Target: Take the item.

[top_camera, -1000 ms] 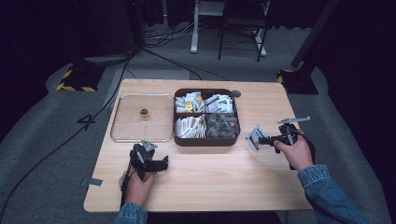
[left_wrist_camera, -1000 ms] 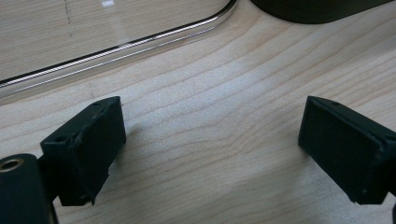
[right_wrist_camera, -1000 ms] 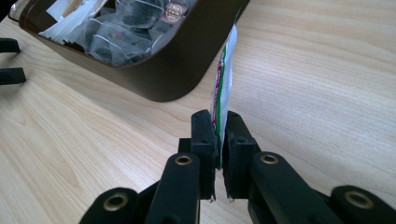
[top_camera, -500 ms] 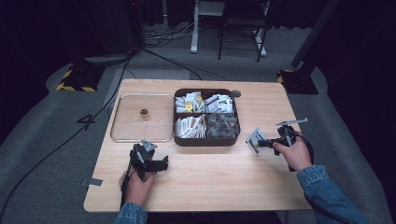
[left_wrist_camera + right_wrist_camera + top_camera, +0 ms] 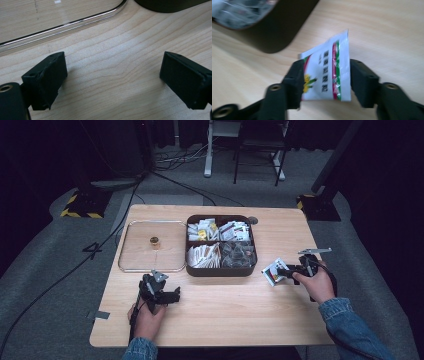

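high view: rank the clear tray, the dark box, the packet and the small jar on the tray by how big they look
1. and 2. clear tray and dark box, too alike to rank
3. packet in the right gripper
4. jar

Counter (image 5: 225, 320): pale wood, rectangular, rounded corners, grain running lengthwise. It stands on grey carpeted floor (image 5: 50, 285).

On it, left half: a clear tray (image 5: 131, 268) with rounded corners and a bright rim, lying flat. A small brown knob-like piece (image 5: 154, 240) sits on the tray near its middle.

Centre: a dark brown box (image 5: 220, 272) with four compartments, its left wall just beside the tray's right edge. The compartments hold packets, pale in three, clear and crinkly in the near right one.

Behind the box's far right corner: a small dark round mark (image 5: 253, 220) in the counter top; what it is cannot be told.

Near half of the counter is bare wood.
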Action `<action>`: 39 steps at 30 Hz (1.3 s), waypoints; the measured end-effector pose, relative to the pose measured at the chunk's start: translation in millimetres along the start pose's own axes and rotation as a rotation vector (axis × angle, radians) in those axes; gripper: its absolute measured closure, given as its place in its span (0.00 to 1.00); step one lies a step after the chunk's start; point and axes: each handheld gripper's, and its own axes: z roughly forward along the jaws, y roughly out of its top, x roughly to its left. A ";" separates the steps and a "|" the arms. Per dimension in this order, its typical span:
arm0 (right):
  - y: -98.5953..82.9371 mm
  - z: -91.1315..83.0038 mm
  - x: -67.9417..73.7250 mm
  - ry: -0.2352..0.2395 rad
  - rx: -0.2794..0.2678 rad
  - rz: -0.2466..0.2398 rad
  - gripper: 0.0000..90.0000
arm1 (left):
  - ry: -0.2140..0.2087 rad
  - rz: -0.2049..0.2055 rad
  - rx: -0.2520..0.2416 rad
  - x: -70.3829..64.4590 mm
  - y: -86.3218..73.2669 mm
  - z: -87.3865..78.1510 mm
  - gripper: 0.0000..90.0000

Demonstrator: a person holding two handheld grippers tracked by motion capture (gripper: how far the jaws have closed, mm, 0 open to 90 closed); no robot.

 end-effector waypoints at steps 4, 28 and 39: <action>-0.8 -2.4 -8.1 -0.065 -0.037 -0.002 0.42 | 0.000 0.000 0.000 0.0 0.0 0.0 0.09; 5.5 -42.1 53.0 0.096 -0.112 -0.126 0.43 | 0.004 0.002 0.000 -0.1 -0.2 -0.3 0.09; 0.4 -42.0 84.3 0.183 -0.119 -0.184 0.45 | -0.001 0.007 -0.001 -0.4 -0.2 -0.3 0.09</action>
